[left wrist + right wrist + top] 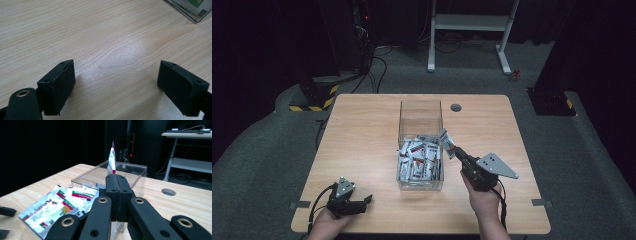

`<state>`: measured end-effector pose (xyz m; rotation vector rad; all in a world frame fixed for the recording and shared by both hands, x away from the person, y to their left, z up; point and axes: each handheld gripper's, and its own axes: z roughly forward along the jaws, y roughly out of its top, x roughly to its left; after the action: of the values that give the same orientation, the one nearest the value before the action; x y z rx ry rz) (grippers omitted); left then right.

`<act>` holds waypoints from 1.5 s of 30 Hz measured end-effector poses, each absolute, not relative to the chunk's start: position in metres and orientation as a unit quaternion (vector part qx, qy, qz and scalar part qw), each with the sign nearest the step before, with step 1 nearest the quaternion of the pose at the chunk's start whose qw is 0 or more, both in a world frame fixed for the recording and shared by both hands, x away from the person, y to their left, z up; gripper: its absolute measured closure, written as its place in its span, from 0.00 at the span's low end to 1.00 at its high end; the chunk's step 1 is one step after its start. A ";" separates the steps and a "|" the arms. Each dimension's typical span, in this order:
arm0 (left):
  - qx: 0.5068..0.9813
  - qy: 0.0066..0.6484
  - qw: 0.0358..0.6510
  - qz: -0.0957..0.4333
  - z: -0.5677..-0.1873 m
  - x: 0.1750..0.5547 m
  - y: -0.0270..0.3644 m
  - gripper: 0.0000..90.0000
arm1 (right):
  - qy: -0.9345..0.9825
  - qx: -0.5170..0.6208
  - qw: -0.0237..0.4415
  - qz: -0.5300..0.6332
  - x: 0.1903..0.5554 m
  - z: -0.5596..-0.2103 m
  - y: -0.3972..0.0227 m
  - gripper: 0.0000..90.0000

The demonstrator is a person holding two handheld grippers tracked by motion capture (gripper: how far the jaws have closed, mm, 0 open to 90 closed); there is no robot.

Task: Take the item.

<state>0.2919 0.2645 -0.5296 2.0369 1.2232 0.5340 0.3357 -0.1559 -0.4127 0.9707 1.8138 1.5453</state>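
Observation:
A clear plastic box (420, 111) stands mid-table, its near half piled with white sachets (418, 159) printed in red and green. My right gripper (456, 150) sits at the box's right rim, shut on one sachet (446, 141) that sticks up edge-on past the jaw tips (112, 160). Below it, the box (130, 168) and several loose sachets (62, 206) lie to the left. My left gripper (364, 201) rests near the table's front left edge, open, with bare wood between its pads (60, 87).
A round cable hole (456, 107) marks the table behind the box. A corner of the box (197, 11) pokes into the left gripper view at top right. A white desk frame (472, 30) and dark equipment stands sit on the floor beyond the table.

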 end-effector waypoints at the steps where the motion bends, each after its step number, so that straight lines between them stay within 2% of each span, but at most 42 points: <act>1: 0.785 0.471 0.346 0.206 -0.530 0.292 0.265 0.17 | 0.676 0.363 0.284 0.575 0.336 -0.413 -0.157 1.00; 45: 0.782 0.475 0.345 0.207 -0.530 0.291 0.265 0.17 | 0.672 0.426 0.312 0.520 0.365 -0.440 -0.188 1.00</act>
<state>0.2914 0.2647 -0.5296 2.0309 1.2341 0.5376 0.3655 -0.1877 -0.4405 1.1230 1.7729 1.3707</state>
